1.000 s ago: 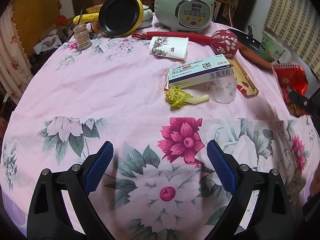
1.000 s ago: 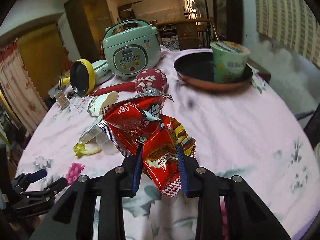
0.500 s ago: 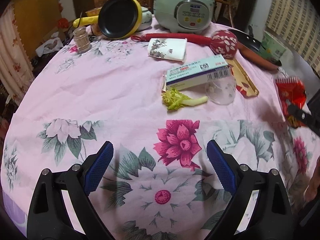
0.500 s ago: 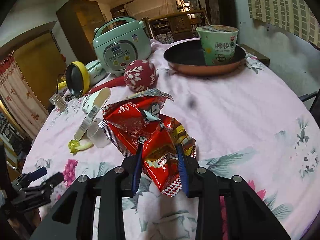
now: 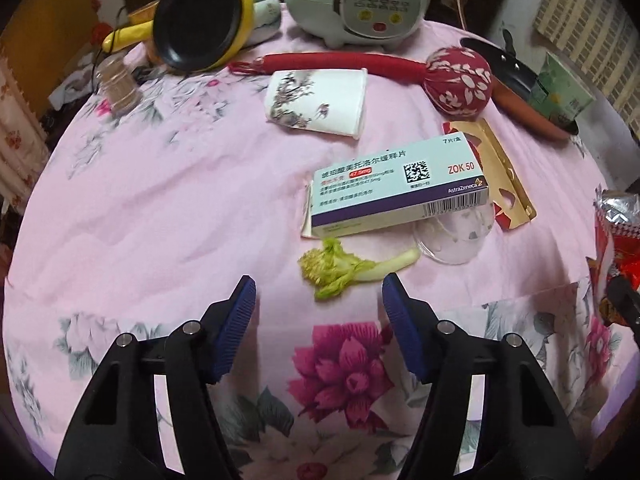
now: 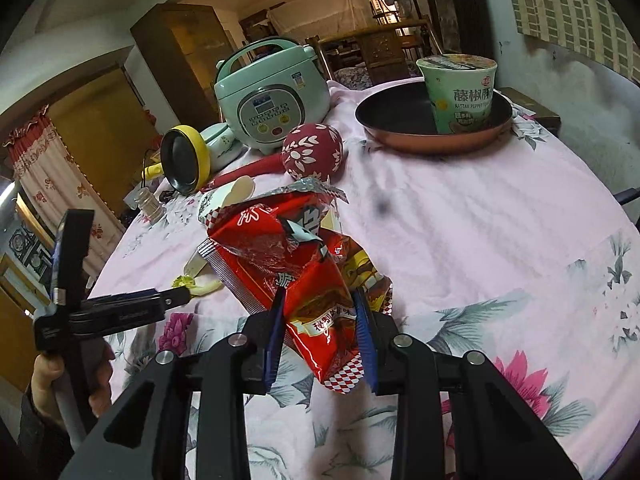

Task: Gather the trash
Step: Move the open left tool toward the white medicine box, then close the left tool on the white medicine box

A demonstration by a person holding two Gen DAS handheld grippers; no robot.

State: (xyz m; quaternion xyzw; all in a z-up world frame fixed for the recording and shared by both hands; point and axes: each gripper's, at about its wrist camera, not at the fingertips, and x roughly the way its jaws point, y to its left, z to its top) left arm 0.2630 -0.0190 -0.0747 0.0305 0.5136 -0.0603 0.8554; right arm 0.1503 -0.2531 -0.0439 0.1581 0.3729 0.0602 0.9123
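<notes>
— Starting with the biggest thing, what carries everything?
— A round tabletop (image 5: 168, 184) under a pink floral cloth. At its far side stands a mint-green rice cooker (image 6: 272, 98), and to the right a copper-coloured frying pan (image 6: 404, 120) with a green instant-noodle cup (image 6: 460, 92) standing in it.
— And the trash?
— The right tool (image 6: 320, 320) is clamped on a crumpled red foil snack bag (image 6: 304, 264), which it holds above the cloth. Ahead of the left tool (image 5: 318, 312), whose blue-padded fingers stand wide apart with nothing between them, lies a white-and-teal medicine box (image 5: 396, 188). A white paper cup with an ink-painted design (image 5: 320, 100) lies on its side beyond the box, near a red fabric mallet with a leaf-patterned ball head (image 5: 456, 80).
— Anything smaller?
— A clear plastic cup (image 5: 456, 236) lies touching the box's near right corner. A green vegetable scrap with a pale stem (image 5: 348, 268) lies just in front of the box, near the tool's fingertips but apart from them.
</notes>
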